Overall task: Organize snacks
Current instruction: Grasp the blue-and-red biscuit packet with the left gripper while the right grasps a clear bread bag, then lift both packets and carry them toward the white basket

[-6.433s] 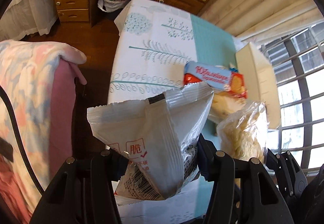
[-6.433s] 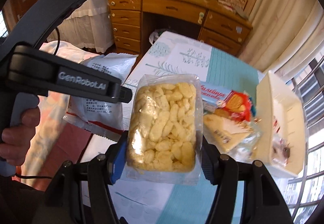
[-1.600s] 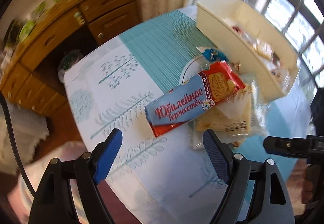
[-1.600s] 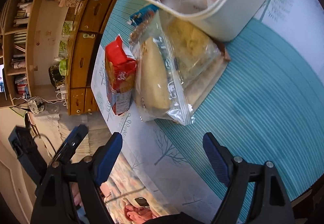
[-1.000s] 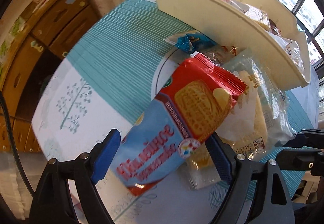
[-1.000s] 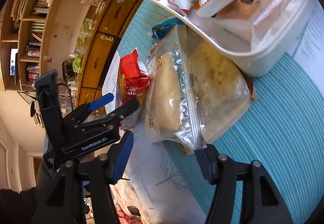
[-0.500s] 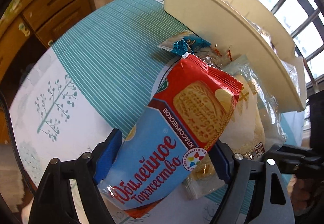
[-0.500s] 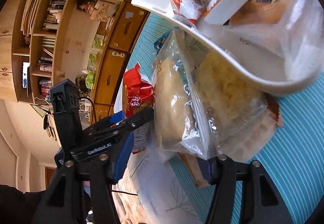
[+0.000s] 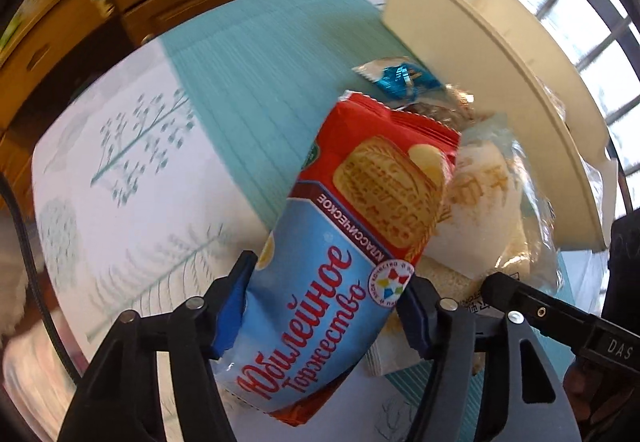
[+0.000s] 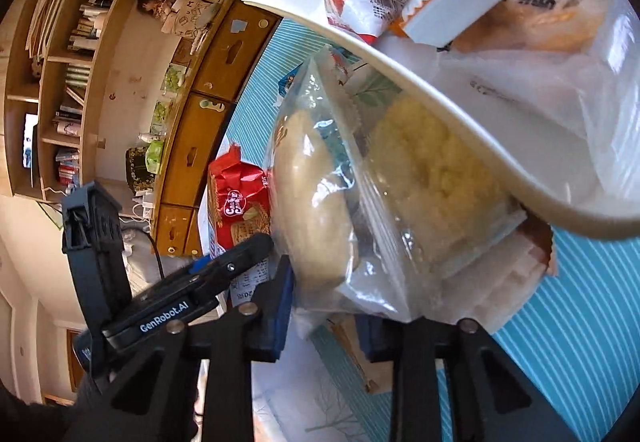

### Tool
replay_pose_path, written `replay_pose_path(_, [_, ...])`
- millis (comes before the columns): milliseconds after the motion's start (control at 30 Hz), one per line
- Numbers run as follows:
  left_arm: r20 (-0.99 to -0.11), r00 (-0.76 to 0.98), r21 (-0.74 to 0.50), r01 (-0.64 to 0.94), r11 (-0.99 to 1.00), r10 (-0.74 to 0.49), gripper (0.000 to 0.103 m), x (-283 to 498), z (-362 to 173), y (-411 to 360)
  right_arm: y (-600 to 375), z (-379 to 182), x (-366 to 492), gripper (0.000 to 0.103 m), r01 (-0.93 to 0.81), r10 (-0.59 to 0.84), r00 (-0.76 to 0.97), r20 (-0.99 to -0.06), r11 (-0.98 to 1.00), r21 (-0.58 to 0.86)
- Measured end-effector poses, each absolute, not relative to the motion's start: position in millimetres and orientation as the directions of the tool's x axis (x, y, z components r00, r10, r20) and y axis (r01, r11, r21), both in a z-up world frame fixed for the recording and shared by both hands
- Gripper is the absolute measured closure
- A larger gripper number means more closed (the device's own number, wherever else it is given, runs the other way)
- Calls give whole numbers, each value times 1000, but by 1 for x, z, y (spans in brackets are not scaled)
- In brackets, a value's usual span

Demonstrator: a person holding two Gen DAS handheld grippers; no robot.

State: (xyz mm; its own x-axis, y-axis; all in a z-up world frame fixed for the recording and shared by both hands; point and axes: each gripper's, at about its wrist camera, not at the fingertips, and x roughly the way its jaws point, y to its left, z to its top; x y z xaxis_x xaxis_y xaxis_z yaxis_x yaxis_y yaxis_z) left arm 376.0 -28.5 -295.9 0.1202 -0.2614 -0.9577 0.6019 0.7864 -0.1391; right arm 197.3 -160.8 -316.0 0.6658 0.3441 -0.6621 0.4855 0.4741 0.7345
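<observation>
Blue-red biscuit pack (image 9: 340, 262) clamped in left gripper (image 9: 324, 306); right gripper (image 10: 326, 316) pinching clear bag (image 10: 360, 210).

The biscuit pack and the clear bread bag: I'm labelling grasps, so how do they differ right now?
The biscuit pack is opaque, printed red and blue; the clear bread bag shows its pale contents. The left gripper has just closed on the pack; the right gripper has just closed on the bag's crinkled bottom edge. Both lie beside the cream bin.

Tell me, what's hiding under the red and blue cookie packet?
The cookie packet leans on a clear bag of pale bread. A white paper piece pokes out below that. A small blue wrapper lies behind it. What lies beneath the packet's middle is covered.
</observation>
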Motion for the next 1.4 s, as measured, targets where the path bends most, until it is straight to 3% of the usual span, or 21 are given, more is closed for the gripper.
replay_pose_path(367, [-981,63,-142,418,897,-185,46,340,-301,24,-136,-278,193,87,529,286,578,-764,582,618])
replay_pose_path(667, [-973,49,-196,333,922,-225,47,278,-271,64,-120,-235,177,90,490,238,567,-788,672,555])
replay_pose_path(967, [-939,148,-267,253,930,-310,47,230,-226,103,-108,-192,158,92,395,206,617,-760,754,524])
replay_pose_path(1400, [-880,301,-332,162,929,-367,47,185,-171,92,-132,-143,143,92,268,220,679,-700,814,515])
